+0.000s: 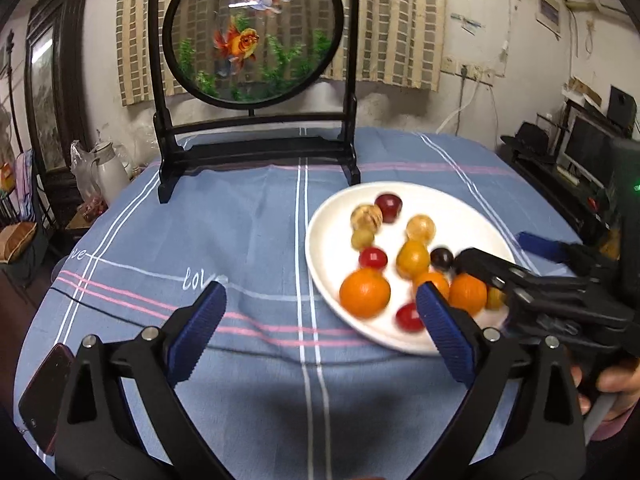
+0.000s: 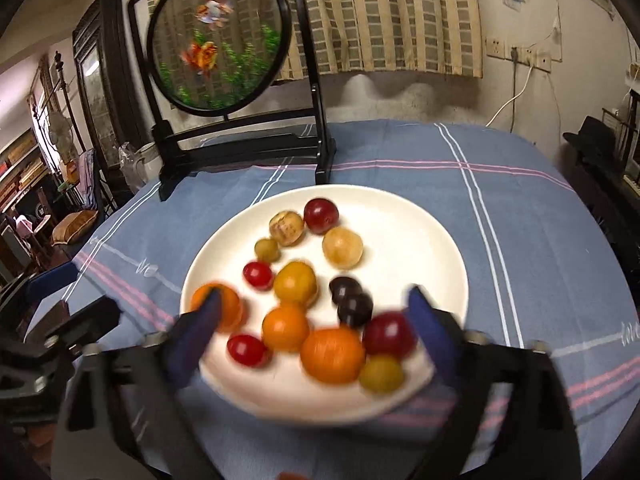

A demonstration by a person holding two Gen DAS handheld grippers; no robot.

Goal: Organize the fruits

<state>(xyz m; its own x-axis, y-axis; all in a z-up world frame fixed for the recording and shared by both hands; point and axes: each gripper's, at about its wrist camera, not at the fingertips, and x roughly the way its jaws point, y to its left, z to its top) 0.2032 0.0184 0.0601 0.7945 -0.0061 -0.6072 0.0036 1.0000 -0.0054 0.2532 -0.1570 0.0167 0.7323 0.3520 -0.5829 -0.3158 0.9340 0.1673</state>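
A white plate (image 1: 328,248) (image 2: 420,240) holds several small fruits: oranges (image 1: 365,292) (image 2: 332,355), red cherry tomatoes (image 1: 373,258) (image 2: 258,274), dark plums (image 2: 354,308), yellow-orange fruits (image 2: 295,283) and pale brown ones (image 2: 343,247). My left gripper (image 1: 320,300) is open and empty, low over the tablecloth at the plate's left edge. My right gripper (image 2: 314,312) is open and empty, hovering over the plate's near side, its blue pads either side of the fruits. It shows in the left wrist view (image 1: 516,264) over the plate's right rim.
A round table has a blue striped cloth (image 1: 240,232) (image 2: 520,208). A black-framed goldfish screen (image 1: 254,32) (image 2: 218,40) stands at the back. A phone (image 1: 44,392) lies at the near left edge. A white kettle (image 1: 108,172) stands beyond the table's left.
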